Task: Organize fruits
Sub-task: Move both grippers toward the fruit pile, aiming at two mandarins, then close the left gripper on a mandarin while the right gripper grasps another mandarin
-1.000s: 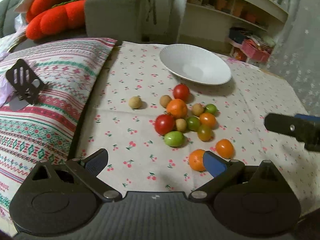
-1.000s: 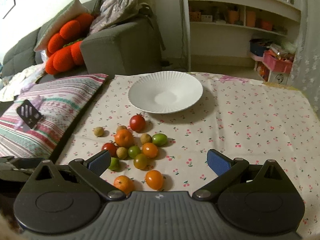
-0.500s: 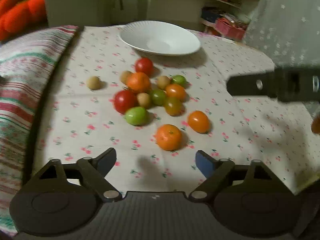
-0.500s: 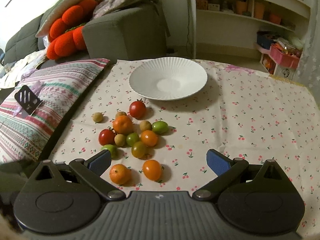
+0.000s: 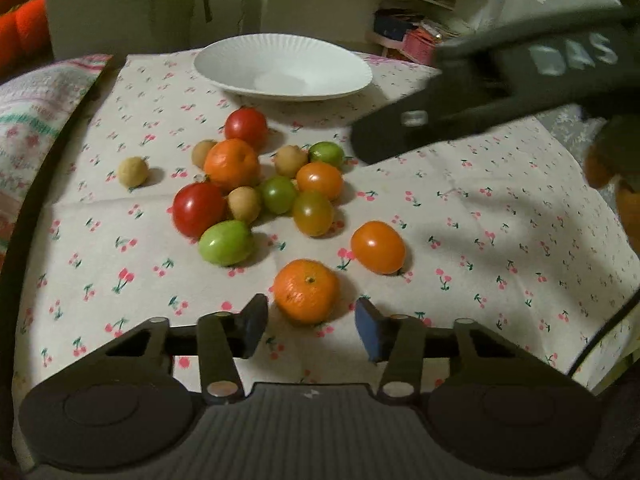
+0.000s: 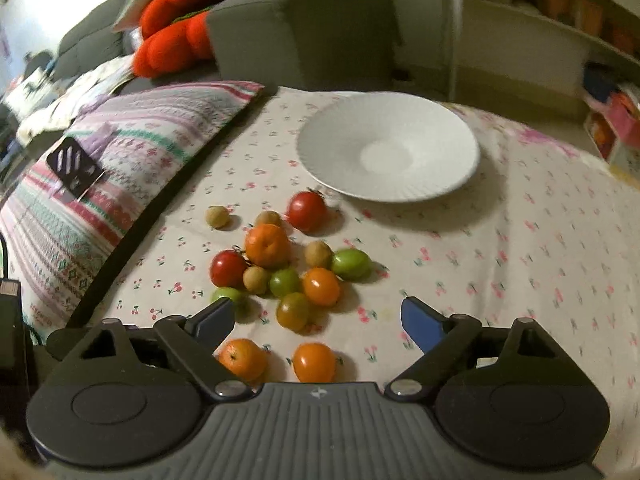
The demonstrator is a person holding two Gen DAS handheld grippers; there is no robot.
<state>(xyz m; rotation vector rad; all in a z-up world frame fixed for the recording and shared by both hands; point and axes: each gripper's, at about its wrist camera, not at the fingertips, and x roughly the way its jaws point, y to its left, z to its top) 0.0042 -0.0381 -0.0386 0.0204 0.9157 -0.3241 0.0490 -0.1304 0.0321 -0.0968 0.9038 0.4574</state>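
Several small fruits lie in a loose cluster on the cherry-print tablecloth (image 5: 500, 240): red tomatoes (image 5: 199, 209), green ones (image 5: 226, 242), tan ones (image 5: 133, 172), orange ones. A mandarin (image 5: 306, 291) lies nearest, just ahead of my left gripper (image 5: 311, 326), which is open with its fingers either side of it, not touching. An orange tomato (image 5: 378, 247) lies to its right. An empty white bowl (image 5: 284, 66) stands behind the cluster. My right gripper (image 6: 318, 320) is open and empty, above the near fruits (image 6: 314, 362); the bowl (image 6: 388, 148) is ahead.
A striped cushion (image 6: 100, 184) with a black card (image 6: 74, 168) lies along the table's left side. A grey sofa (image 6: 304, 28) with red cushions and white shelves (image 5: 360, 4) stand behind. The right gripper's dark body (image 5: 500, 92) crosses the left wrist view at upper right.
My left gripper has moved forward and lower to the mandarin, and its fingers have narrowed around it. My right gripper has moved forward and left over the fruits.
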